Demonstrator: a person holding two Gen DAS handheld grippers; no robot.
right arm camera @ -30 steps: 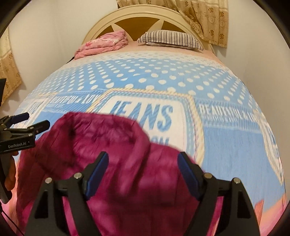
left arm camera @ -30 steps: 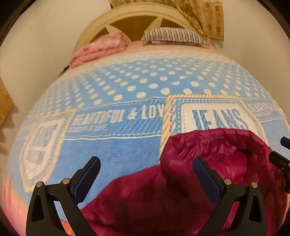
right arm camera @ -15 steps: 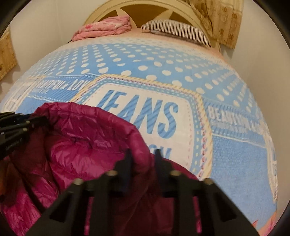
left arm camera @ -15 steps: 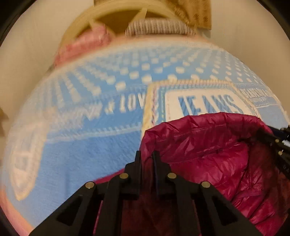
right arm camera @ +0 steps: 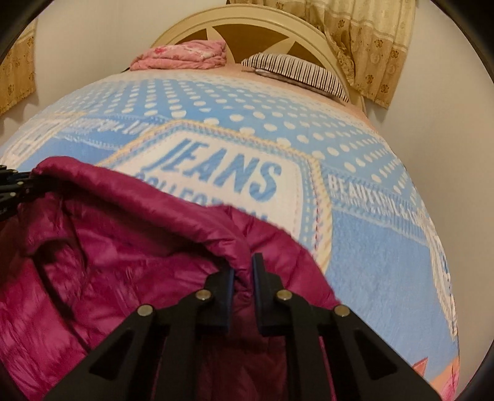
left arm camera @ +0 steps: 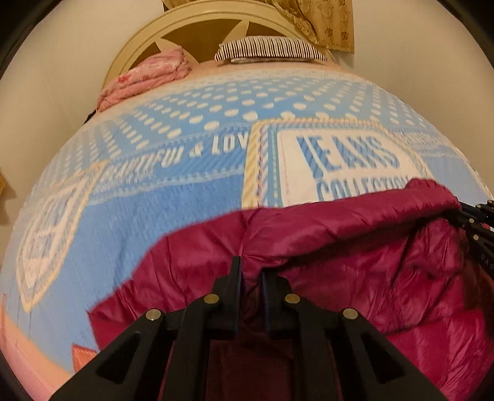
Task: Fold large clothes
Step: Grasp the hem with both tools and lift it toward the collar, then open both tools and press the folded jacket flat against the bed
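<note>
A shiny magenta puffer jacket [left arm camera: 355, 246] lies bunched on the near part of the blue patterned bedspread [left arm camera: 154, 209]. My left gripper [left arm camera: 250, 271] is shut on the jacket's upper edge at its left end. My right gripper [right arm camera: 242, 268] is shut on the same edge of the jacket [right arm camera: 123, 253] at its right end. The edge is stretched between the two grippers and lifted off the bed. The right gripper shows at the right rim of the left wrist view [left arm camera: 475, 222], and the left gripper at the left rim of the right wrist view [right arm camera: 12, 182].
A striped pillow [left arm camera: 268, 51] and a folded pink blanket [left arm camera: 145, 77] lie at the head of the bed against a cream headboard [right arm camera: 247, 21]. Beige curtains [right arm camera: 370, 46] hang at the back right. White walls close both sides of the bed.
Both grippers have gone from open above the jacket to shut on its upper edge. They have since moved apart, pulling that edge taut, and back toward the foot of the bed.
</note>
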